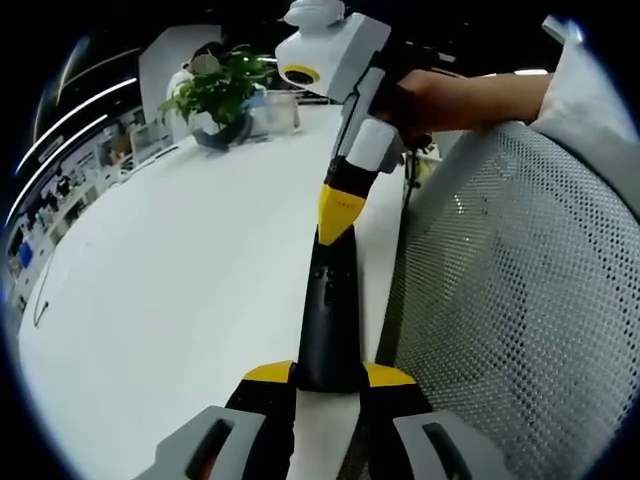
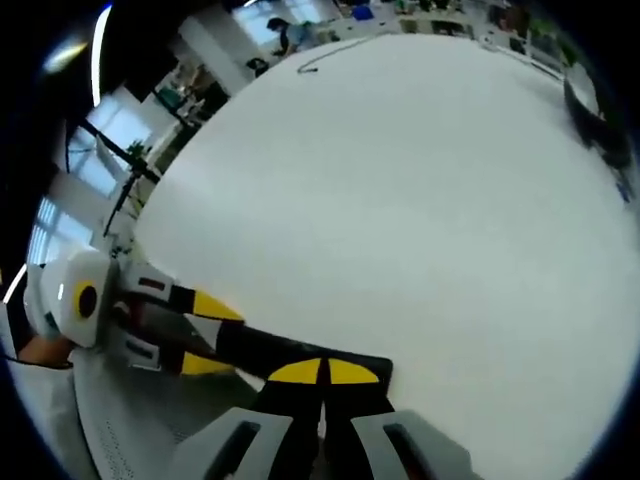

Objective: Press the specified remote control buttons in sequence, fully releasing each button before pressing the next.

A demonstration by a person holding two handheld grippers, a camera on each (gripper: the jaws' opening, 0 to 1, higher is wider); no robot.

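In the left gripper view, the left hand-held gripper (image 1: 330, 378) rises from the bottom of the frame with its two yellow-tipped jaws clamped on the near end of a long black remote control (image 1: 330, 320), one jaw on each side of it. The remote control runs up the middle of the frame, lying along the right edge of the white surface (image 1: 180, 290). The right hand-held gripper (image 1: 338, 222) comes down from the upper centre of the frame, held by a hand (image 1: 440, 100) at the upper right; its yellow tips are together and touch the far end of the remote control. A grey mesh chair back (image 1: 520, 300) takes up the right side of the frame, and a potted plant (image 1: 220, 95) stands on the surface in the upper left. In the right gripper view, the right hand-held gripper (image 2: 322, 372) shows at the bottom centre with its yellow jaws closed against each other, the tips resting on the black remote control (image 2: 290, 355), which lies in the lower centre of the frame. The left hand-held gripper (image 2: 215, 335) enters from the lower left, its yellow jaws on either side of the remote control's other end. The white surface (image 2: 400, 200) spreads across the rest of the frame.
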